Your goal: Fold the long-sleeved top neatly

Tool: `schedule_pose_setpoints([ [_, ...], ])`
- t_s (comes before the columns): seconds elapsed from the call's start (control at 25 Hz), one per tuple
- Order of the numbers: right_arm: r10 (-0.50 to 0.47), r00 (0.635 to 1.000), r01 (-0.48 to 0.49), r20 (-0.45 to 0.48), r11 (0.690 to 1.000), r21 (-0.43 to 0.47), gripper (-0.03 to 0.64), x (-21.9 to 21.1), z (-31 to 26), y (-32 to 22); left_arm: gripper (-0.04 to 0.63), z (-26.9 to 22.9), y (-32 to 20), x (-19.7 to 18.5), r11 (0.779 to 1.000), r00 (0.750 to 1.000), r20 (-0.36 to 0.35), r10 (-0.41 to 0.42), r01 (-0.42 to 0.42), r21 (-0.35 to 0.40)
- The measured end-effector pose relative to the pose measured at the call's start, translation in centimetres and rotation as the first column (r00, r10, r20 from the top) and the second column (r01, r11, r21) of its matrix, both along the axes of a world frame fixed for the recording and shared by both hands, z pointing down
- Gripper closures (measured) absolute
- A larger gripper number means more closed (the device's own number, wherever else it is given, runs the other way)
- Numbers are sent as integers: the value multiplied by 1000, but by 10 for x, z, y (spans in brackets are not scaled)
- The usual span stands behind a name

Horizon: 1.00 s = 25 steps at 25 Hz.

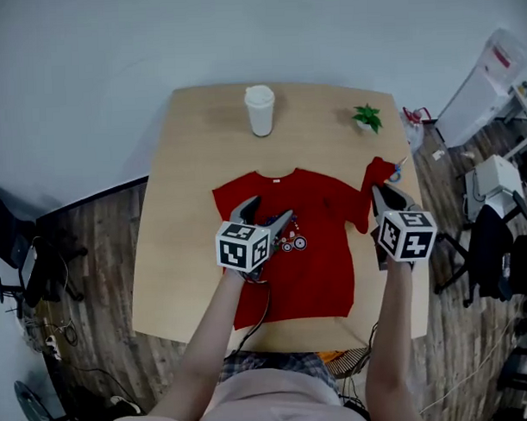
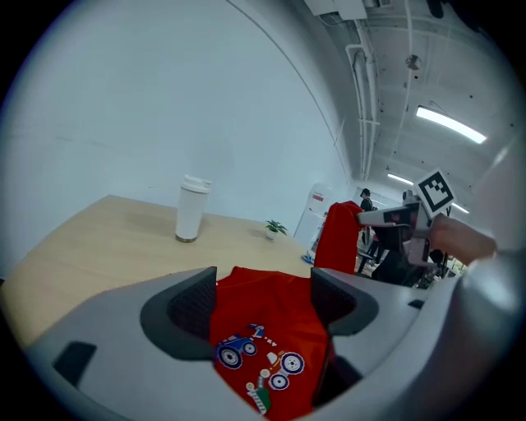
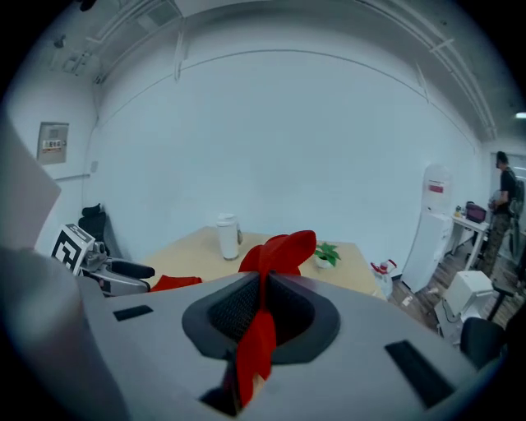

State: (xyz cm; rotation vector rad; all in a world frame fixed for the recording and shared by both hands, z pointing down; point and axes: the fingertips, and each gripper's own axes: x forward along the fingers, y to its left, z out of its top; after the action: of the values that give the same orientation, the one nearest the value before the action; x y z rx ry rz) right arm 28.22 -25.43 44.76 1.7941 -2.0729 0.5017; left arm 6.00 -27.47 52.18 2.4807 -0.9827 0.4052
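Note:
A red long-sleeved top [image 1: 321, 264] with a tractor print lies flat on the wooden table [image 1: 186, 217], collar toward the far side. My right gripper [image 1: 385, 193] is shut on the top's right sleeve [image 1: 379, 170] and holds it up off the table; in the right gripper view the red cloth [image 3: 283, 245] runs pinched between the jaws of the right gripper [image 3: 263, 306]. Over the chest print hovers my left gripper [image 1: 269, 212], open with nothing between its pads. The left gripper view looks past the left gripper [image 2: 263, 300] onto the print [image 2: 261, 362] and the raised sleeve [image 2: 337, 234].
A white cup [image 1: 260, 109] stands at the table's far edge, a small potted plant [image 1: 366, 117] at the far right corner. Chairs [image 1: 493, 240] and a water dispenser [image 1: 488, 81] stand off the table's right side. Wooden floor surrounds the table.

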Motion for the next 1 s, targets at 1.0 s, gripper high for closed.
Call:
schedule_pose_setpoints([
  [1.0,-698,714,676,-58,708,-202,575,-345,138,-65,255,40,-5,-188,952,955,12,-296,296,-74],
])
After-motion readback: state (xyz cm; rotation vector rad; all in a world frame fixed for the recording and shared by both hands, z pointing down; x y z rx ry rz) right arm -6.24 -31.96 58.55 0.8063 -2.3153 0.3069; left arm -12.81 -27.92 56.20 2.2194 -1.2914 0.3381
